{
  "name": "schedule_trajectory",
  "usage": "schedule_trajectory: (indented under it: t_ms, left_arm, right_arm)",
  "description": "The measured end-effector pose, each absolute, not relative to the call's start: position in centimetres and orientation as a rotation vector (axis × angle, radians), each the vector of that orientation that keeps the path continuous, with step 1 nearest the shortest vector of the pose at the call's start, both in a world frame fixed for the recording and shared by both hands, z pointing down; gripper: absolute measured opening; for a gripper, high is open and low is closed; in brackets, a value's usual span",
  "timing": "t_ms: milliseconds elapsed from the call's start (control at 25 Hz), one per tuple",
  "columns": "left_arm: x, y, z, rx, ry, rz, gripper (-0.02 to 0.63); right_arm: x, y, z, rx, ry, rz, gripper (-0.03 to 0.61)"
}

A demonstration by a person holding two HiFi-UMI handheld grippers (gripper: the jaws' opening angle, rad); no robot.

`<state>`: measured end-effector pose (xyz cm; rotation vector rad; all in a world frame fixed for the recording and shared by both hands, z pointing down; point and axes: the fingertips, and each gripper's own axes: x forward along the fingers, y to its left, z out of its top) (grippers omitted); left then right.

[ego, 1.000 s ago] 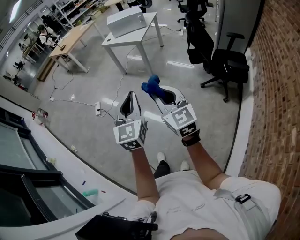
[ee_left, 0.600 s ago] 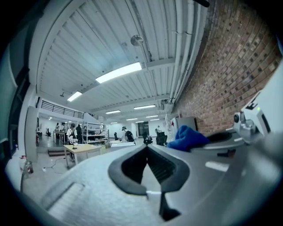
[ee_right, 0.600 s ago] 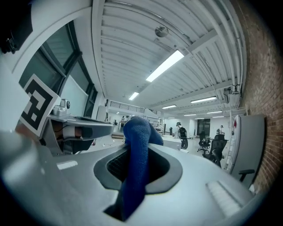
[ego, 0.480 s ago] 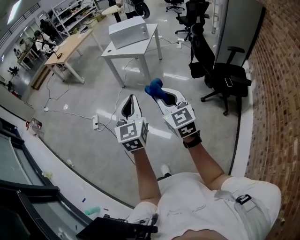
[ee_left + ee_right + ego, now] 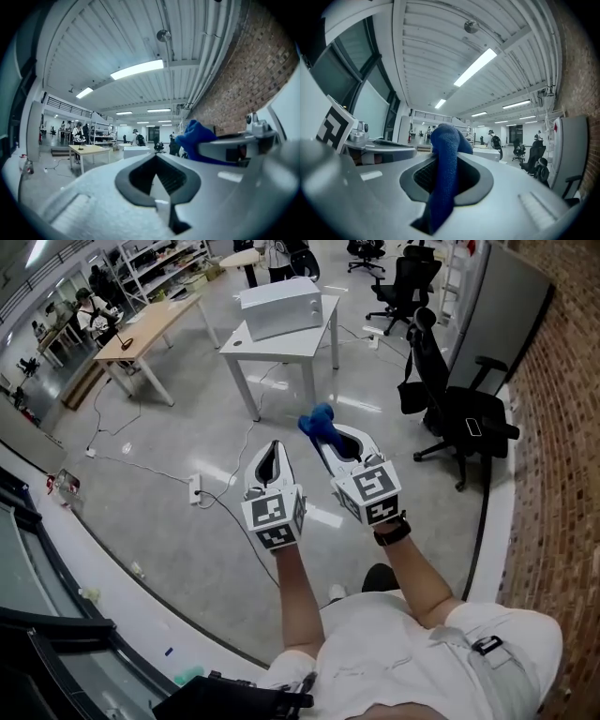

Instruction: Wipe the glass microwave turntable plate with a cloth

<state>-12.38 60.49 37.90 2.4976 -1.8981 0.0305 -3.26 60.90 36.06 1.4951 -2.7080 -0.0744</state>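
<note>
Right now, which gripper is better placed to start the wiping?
Probably the right gripper: its jaws are shut on the blue cloth. The left gripper is shut and empty. The glass plate is not in view.

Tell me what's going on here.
A person stands in an open office and holds both grippers out over the floor. The right gripper is shut on a blue cloth. The left gripper has its jaws together with nothing in them. No glass plate is in view, so wiping has not begun. A white box, possibly the microwave, sits on a table ahead.
</note>
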Motion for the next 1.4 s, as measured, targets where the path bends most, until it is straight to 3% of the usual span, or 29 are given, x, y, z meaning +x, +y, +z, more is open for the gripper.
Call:
schedule_trajectory:
  t_ms: [360, 880, 1400]
  left_arm:
    - [-12.8, 54.2, 37.4, 2.459, -1.802, -0.12, 0.0]
    - [-8.0, 37.4, 33.6, 2.521, -1.997, 0.019, -0.003]
    - [-3.1, 29.1, 37.4, 2.507, -1.97, 0.119, 0.0]
  right_arm:
    - [-3.5, 54.1, 37.1, 1.51, -2.709, -0.048, 0.06]
    - [1.3, 37.5, 32.4, 1.571, -2.801, -0.082, 0.06]
    - [5.4, 29.3, 37.5, 1.489, -2.765, -0.015, 0.058]
